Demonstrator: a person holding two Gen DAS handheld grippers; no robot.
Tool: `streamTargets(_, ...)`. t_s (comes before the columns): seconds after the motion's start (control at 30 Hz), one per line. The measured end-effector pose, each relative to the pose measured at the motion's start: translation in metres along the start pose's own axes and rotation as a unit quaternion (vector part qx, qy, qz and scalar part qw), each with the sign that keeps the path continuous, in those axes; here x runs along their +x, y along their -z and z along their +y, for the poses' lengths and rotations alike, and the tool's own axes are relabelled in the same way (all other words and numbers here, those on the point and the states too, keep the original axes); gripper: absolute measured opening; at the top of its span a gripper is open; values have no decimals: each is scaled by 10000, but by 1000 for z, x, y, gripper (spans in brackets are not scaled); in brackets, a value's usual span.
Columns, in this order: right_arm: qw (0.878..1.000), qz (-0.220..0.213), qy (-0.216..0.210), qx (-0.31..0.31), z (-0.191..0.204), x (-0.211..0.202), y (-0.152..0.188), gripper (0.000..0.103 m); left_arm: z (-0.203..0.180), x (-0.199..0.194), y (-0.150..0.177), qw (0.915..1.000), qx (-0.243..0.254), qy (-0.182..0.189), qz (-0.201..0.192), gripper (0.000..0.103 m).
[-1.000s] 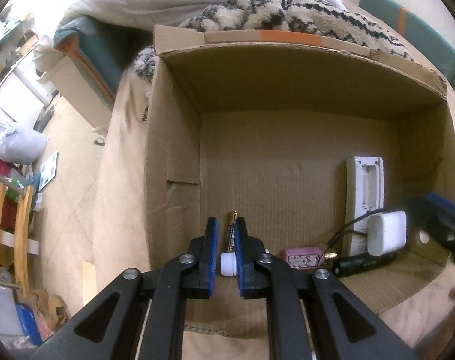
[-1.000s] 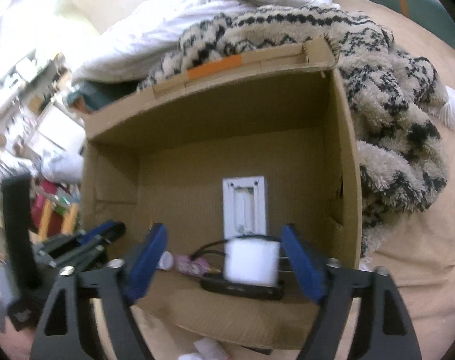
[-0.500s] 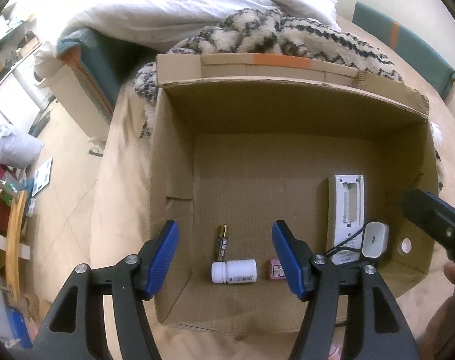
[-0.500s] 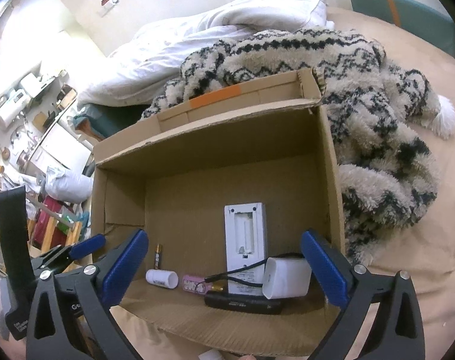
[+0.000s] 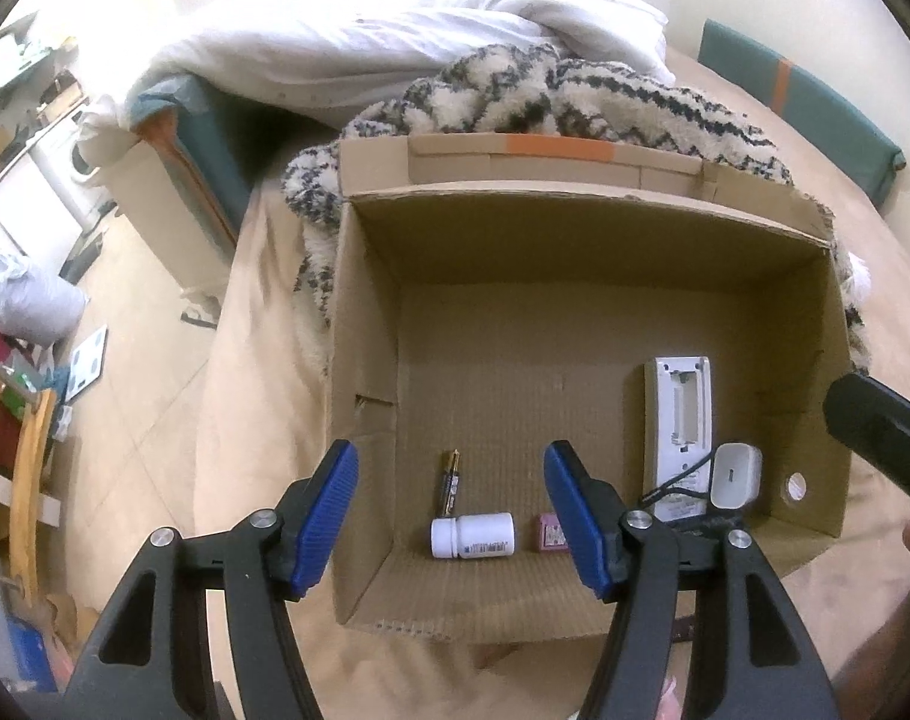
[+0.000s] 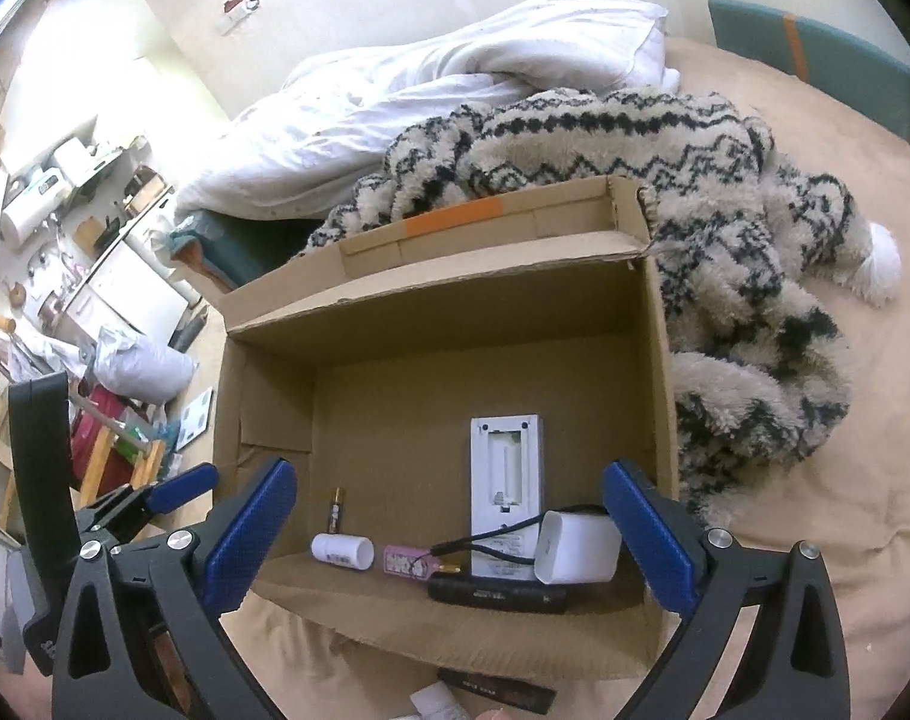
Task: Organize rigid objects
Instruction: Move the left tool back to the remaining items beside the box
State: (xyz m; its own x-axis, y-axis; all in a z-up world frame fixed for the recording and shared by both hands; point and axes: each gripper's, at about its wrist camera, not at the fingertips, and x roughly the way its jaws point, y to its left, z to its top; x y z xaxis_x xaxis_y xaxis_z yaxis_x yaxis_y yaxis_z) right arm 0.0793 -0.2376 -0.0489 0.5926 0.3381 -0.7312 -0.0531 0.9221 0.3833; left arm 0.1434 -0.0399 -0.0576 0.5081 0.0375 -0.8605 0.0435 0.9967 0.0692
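An open cardboard box (image 5: 575, 204) (image 6: 431, 294) sits on a beige bed. On its floor, near the front wall, lie a battery (image 5: 450, 480) (image 6: 335, 510), a white pill bottle (image 5: 472, 535) (image 6: 342, 551) on its side, and a small pink box (image 5: 552, 533) (image 6: 404, 561). To the right are a white remote (image 5: 680, 420) (image 6: 506, 480), a white charger (image 5: 736, 475) (image 6: 578, 546) and a black device (image 6: 497, 591). My left gripper (image 5: 451, 468) (image 6: 173, 495) hangs open above the bottle, holding nothing. My right gripper (image 6: 450, 480) (image 5: 881, 432) stands wide open above the charger, also holding nothing.
A patterned fleece blanket (image 6: 725, 192) and a white duvet (image 5: 395, 42) lie behind and to the right of the box. A dark flat item (image 6: 497, 684) lies on the sheet in front of the box. Cluttered floor and furniture (image 5: 29, 324) are off the bed's left edge.
My left gripper opened and let go of the white bottle, which now lies on the box floor. Both grippers have risen and drawn back from the box; the charger rests inside.
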Motion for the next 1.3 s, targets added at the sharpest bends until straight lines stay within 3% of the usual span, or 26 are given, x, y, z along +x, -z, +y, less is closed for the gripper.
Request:
streamTargets(0.1,10000,67,23,-8,1,-7,2,103,3,-3,5,9999,-107,116,69,61)
streamTargets(0.2,9987,459,193,101,-4,-8,10,103,3,-7,11,9997,-102,190,149,61)
streamTargets(0.3,9966,723,-89,384,-11,-14,20,103,-4,-13,20,9996,40,218,190,61)
streamTargets(0.37,9958,863,3,296,-10,-18,28,103,-9,-15,27,9990,154,320,280,61)
streamTargets(0.6,9888,1461,151,274,-17,-19,58,103,-12,-10,42,9959,94,445,782,61)
streamTargets(0.87,9784,1880,5,855,-35,-4,74,103,-12,-2,59,9872,96,742,1406,61)
streamTargets(1.03,9788,1882,101,801,-33,6,70,103,-13,25,73,9768,-120,888,1946,62)
streamTargets(1.17,9782,1898,117,831,-33,10,68,103,3,57,85,9600,-1308,767,2353,62)
streamTargets(1.3,9806,1735,3,915,-34,3,61,103,1,82,93,9395,-1996,900,2636,64)
